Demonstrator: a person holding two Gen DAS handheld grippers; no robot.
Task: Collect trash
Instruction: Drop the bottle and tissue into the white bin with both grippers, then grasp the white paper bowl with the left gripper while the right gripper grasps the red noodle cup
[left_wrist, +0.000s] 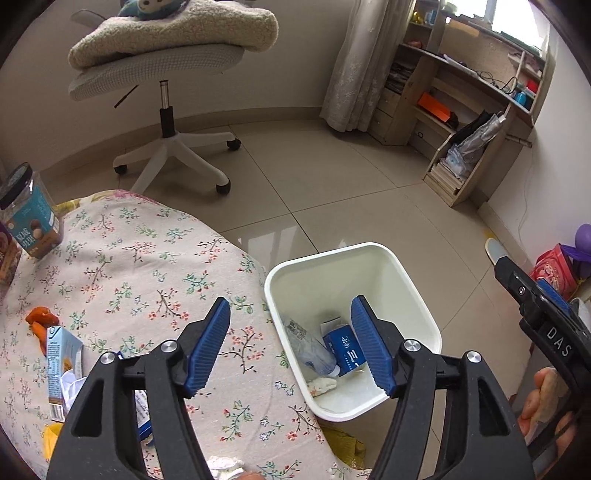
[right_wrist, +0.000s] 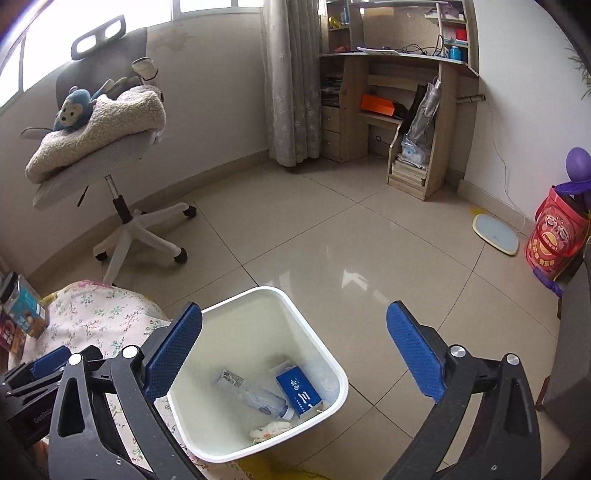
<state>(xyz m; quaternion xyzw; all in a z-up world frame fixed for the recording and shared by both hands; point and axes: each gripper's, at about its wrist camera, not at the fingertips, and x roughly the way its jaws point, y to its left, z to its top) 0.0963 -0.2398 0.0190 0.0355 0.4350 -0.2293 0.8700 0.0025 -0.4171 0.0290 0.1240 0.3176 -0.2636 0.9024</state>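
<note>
A white trash bin (left_wrist: 373, 254) stands on the floor beside a table with a floral cloth (left_wrist: 147, 266). Inside it lie a blue carton (left_wrist: 345, 350), a crushed clear bottle (left_wrist: 314, 350) and a crumpled tissue (left_wrist: 325, 386). My left gripper (left_wrist: 291, 343) is open and empty, hovering over the table edge and the bin. On the cloth at the left lie a drink carton (left_wrist: 61, 365), orange peel (left_wrist: 40, 319) and wrappers. My right gripper (right_wrist: 295, 350) is open and empty above the bin (right_wrist: 325, 354); it also shows at the right of the left wrist view (left_wrist: 546, 314).
A snack jar (left_wrist: 31, 214) stands at the table's far left. An office chair (right_wrist: 110, 155) with a blanket and a plush toy stands behind. A wooden desk (right_wrist: 399, 110), a bathroom scale (right_wrist: 496, 232) and a red tub (right_wrist: 557, 236) line the far wall.
</note>
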